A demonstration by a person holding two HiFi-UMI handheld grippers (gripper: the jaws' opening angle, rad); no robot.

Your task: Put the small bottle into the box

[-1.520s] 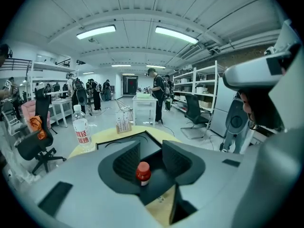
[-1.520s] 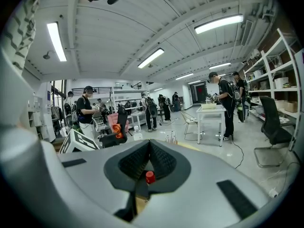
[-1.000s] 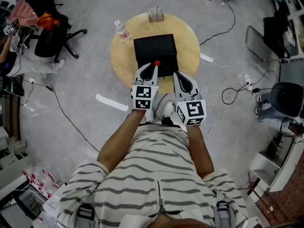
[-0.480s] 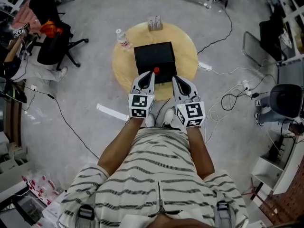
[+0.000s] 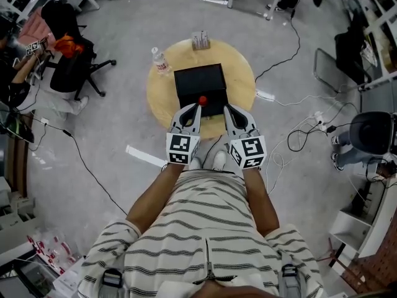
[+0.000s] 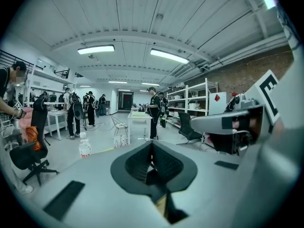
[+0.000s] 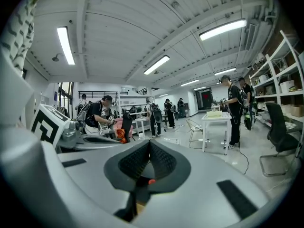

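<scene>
On the round wooden table (image 5: 244, 73) stands an open black box (image 5: 192, 79). A small red-capped bottle (image 5: 201, 100) shows only its red top, low in the box by its near wall; in the right gripper view the same red cap (image 7: 151, 181) peeps through the gap under the jaws. My left gripper (image 5: 193, 106) hovers just left of it at the box's near edge. Its jaws meet at the tips (image 6: 152, 144) with nothing between them. My right gripper (image 5: 228, 107) is beside it at the box's near right corner, jaws together (image 7: 149, 144) and empty.
A clear water bottle (image 5: 160, 61) stands at the table's left edge. A small pack of vials (image 5: 200, 40) sits at the far edge. A black office chair (image 5: 68, 54) is to the left and cables (image 5: 298, 120) lie on the floor to the right. People stand in the background.
My left gripper has lifted and drawn back a little from the red cap, which stays where it was in the box. The right gripper has not moved.
</scene>
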